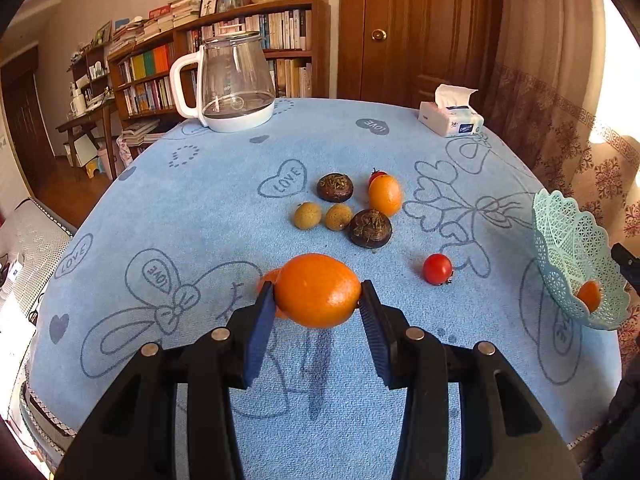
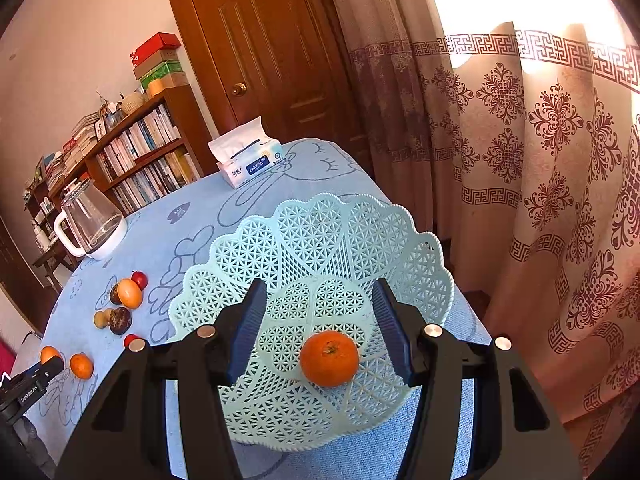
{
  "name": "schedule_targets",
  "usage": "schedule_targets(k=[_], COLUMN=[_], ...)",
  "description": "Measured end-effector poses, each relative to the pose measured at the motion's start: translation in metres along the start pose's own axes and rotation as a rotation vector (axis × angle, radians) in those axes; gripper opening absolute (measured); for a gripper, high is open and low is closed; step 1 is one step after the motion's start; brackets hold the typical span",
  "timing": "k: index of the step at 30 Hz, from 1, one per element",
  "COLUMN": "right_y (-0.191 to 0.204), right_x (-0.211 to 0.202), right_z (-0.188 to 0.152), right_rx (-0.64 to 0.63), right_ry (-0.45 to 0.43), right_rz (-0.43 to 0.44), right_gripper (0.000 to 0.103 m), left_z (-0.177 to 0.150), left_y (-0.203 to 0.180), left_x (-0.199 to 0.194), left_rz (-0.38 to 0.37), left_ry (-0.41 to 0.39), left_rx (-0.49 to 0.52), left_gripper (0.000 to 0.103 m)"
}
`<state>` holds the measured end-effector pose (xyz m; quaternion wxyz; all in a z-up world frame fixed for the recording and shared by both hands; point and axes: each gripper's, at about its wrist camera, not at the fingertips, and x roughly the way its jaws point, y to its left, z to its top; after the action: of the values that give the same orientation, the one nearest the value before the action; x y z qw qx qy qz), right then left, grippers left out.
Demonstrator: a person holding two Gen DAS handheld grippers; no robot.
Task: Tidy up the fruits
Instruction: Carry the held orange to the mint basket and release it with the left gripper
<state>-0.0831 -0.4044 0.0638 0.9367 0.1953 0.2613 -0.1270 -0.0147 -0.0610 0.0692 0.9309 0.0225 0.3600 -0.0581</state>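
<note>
The round table under a pale blue towelling cloth printed with hearts and "LOVE" point(image 1: 208, 216) fills the middle of both views. On it, at the far right edge of the left wrist view and centre frame in the right wrist view, sits the mint-green perforated plastic basket with a scalloped rim point(image 2: 360, 224), already holding one round orange mandarin point(image 2: 329, 358) in its bottom. A clear glass kettle with a white handle and base point(image 1: 236, 80) stands upper left of the left wrist view, and a white tissue pack point(image 1: 450, 118) upper right.

The left gripper point(image 1: 318, 300) pinches an oval orange kumquat-like fruit point(image 1: 318, 290) by its two ends, the fruit's long axis running straight across between the pads, apparently lifted clear of the cloth. A second orange fruit point(image 1: 269, 278) peeks out just behind its left end. The right gripper point(image 2: 320, 332) has its jaws spread, one on each side of the basket's near rim, and I cannot tell whether the pads touch the mesh.

The basket lies to the right of the held fruit and well apart from it, so the carry should go rightward across the frame.

Loose in mid-frame: two dark brown water chestnuts point(image 1: 370, 228), another orange oval fruit point(image 1: 385, 195), two tan longans point(image 1: 307, 216), and a red cherry tomato point(image 1: 437, 269).
</note>
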Motion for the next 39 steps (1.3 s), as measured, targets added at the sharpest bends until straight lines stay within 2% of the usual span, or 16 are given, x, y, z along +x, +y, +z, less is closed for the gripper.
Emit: schedule_targets(k=[12,20,22,32,39], right_y=[-0.014,-0.021,-0.022,-0.021,-0.018], right_x=[-0.007,-0.005,-0.005,-0.004,-0.005], right_z=[0.009,0.013,0.013,0.012,0.012], right_rx=[0.032,0.042,0.045,-0.005,-0.035], right_ry=[-0.029,-0.023,-0.023,-0.041,-0.059], right_rz=[-0.024,-0.04,-0.046,-0.142,-0.17], right_gripper=[0.057,0.058,0.064,0.064,0.068], left_z=[0.024,0.026,0.024,0.019,0.018], left_y=[-0.083,-0.145,-0.157,-0.193,-0.204], left_x=[-0.008,0.002,0.004,0.009,0.014], left_rz=[-0.159,-0.281,-0.3,-0.364,-0.384], left_ry=[-0.048,-0.024,-0.021,-0.001,0.017], left_rx=[0.149,0.235,0.255,0.309,0.321], left_gripper=[0.043,0.043,0.043,0.043,0.043])
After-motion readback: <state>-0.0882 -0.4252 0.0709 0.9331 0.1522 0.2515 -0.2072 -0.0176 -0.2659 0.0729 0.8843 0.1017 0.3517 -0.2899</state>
